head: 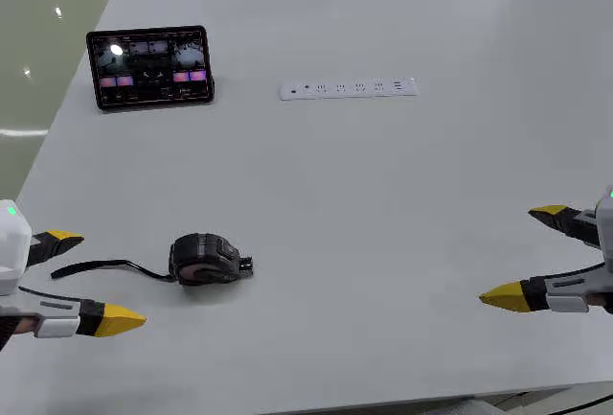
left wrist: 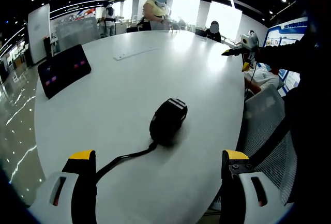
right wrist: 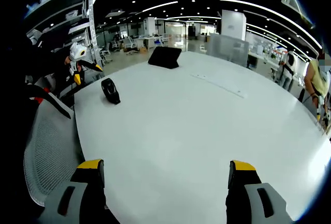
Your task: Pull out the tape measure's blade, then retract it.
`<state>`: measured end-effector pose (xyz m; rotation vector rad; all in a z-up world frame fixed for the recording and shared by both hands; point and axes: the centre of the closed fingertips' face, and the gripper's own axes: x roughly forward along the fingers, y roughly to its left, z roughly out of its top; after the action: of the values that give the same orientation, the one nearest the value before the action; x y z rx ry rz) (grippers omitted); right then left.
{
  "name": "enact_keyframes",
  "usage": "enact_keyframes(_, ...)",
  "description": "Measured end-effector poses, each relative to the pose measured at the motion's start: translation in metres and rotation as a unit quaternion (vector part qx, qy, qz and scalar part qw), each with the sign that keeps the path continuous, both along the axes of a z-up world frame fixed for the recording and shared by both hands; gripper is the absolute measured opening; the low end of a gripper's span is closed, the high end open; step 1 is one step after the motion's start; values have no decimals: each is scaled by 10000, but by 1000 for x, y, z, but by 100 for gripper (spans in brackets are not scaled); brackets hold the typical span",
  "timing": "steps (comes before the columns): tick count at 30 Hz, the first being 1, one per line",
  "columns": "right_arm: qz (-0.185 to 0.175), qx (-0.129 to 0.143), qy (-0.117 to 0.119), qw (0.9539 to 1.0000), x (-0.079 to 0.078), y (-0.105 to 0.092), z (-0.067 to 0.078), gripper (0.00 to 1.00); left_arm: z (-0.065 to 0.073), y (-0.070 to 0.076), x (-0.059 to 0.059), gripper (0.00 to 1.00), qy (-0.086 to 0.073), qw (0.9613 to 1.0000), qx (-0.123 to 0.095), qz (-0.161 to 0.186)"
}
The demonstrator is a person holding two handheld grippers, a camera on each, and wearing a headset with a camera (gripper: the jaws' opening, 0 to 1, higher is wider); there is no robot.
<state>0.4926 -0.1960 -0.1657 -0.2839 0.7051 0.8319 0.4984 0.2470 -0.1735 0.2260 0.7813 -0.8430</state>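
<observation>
A black tape measure lies on the white table near the front left, its wrist strap trailing left and its blade tip pointing right. My left gripper stands open just left of the strap, yellow-tipped fingers spread. In the left gripper view the tape measure sits ahead between the fingers, apart from them. My right gripper is open at the far right edge, holding nothing. The right gripper view has the tape measure far off to the left.
A tablet with a lit screen stands propped at the back left. A white power strip lies at the back centre. A mesh office chair sits beside the table edge. People stand beyond the table.
</observation>
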Motion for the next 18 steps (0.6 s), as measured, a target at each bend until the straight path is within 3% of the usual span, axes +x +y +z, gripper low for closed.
enact_keyframes(9,402,-115,-45,9991,3,19,-4,99,2,-15,12,99,-93,9990,185,-392)
enact_keyframes(18,781,-100,-234,9966,8,36,-2,98,0,-33,18,99,-221,9943,459,-938)
